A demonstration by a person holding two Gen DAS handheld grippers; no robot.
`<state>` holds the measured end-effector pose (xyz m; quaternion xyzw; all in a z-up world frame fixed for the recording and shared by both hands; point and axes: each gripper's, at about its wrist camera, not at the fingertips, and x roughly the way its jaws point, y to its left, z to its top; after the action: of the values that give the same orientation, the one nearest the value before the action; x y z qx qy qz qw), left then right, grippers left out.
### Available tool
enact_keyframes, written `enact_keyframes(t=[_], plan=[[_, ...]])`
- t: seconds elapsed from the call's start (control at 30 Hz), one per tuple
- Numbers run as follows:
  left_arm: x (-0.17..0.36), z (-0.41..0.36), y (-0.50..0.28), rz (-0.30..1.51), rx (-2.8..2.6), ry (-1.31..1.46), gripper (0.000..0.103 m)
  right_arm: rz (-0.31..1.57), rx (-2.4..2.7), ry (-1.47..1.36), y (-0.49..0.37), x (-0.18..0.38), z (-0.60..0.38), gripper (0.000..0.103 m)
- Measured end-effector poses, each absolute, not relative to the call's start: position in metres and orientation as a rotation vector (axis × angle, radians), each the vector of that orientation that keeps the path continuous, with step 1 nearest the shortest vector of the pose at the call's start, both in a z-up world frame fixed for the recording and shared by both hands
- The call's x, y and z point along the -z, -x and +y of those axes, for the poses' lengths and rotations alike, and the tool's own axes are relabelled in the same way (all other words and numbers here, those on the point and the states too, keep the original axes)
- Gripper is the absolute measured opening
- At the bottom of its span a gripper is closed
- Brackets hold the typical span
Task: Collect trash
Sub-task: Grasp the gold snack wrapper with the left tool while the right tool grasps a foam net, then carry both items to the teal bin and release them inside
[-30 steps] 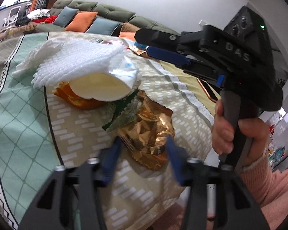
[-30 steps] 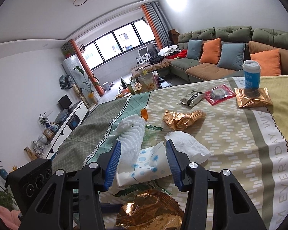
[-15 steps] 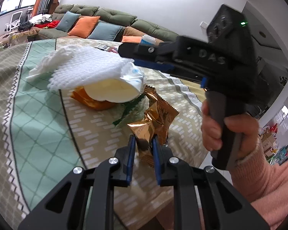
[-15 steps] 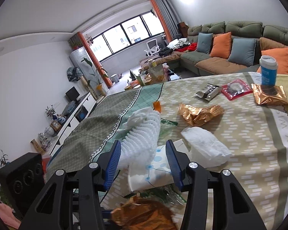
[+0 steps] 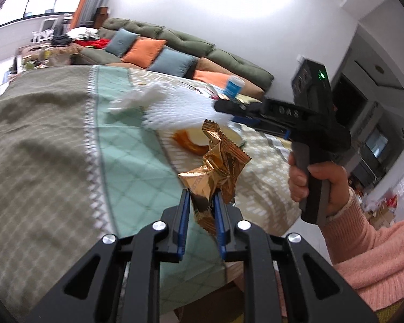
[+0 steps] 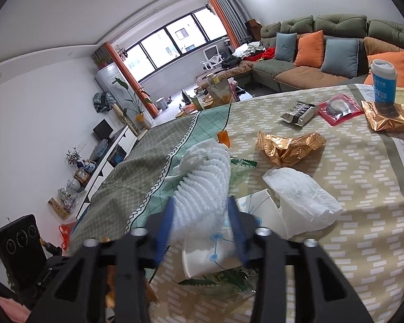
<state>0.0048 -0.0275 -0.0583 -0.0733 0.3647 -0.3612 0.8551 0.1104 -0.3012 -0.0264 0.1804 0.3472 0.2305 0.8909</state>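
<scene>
My left gripper [image 5: 200, 197] is shut on a crumpled gold foil wrapper [image 5: 218, 161] and holds it lifted above the table. My right gripper [image 6: 200, 215] has its jaws around a white foam net [image 6: 203, 183] that lies over a crushed paper cup [image 6: 229, 245]; the jaws look closed onto the net. The same foam net [image 5: 175, 107] and the right gripper body [image 5: 304, 115] show in the left wrist view. A white tissue [image 6: 301, 199], a green wrapper [image 6: 229, 280] and another gold wrapper [image 6: 288, 148] lie on the cloth.
The table [image 6: 363, 242] has a patterned beige and green cloth. At its far side stand a blue paper cup [image 6: 383, 86] on a gold packet [image 6: 387, 118], a red packet [image 6: 338, 109] and a grey packet [image 6: 299, 113]. A sofa [image 6: 323, 48] is behind.
My left gripper closed on the gold wrapper and lifted it off the table. My right gripper's jaws narrowed onto the foam net.
</scene>
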Motion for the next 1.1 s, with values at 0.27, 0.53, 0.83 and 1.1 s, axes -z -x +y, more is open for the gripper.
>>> enact_keyframes(t=[0.27, 0.53, 0.83, 1.1], plan=[[0.052, 0.01, -0.007, 0.731, 0.665, 0.204, 0.019, 0.688, -0.481, -0.357, -0.102, 0.015, -0.3, 0.013], [0.046, 0.04, -0.008, 0.692, 0.585, 0.23, 0.019, 0.652, -0.529, -0.329, -0.085, -0.005, -0.29, 0.013], [0.037, 0.08, -0.002, 0.643, 0.491, 0.271, 0.019, 0.636, -0.655, -0.314, -0.085, -0.016, -0.252, 0.013], [0.03, 0.119, 0.013, 0.602, 0.376, 0.299, 0.019, 0.649, -0.786, -0.274, -0.096, -0.018, -0.198, 0.013]])
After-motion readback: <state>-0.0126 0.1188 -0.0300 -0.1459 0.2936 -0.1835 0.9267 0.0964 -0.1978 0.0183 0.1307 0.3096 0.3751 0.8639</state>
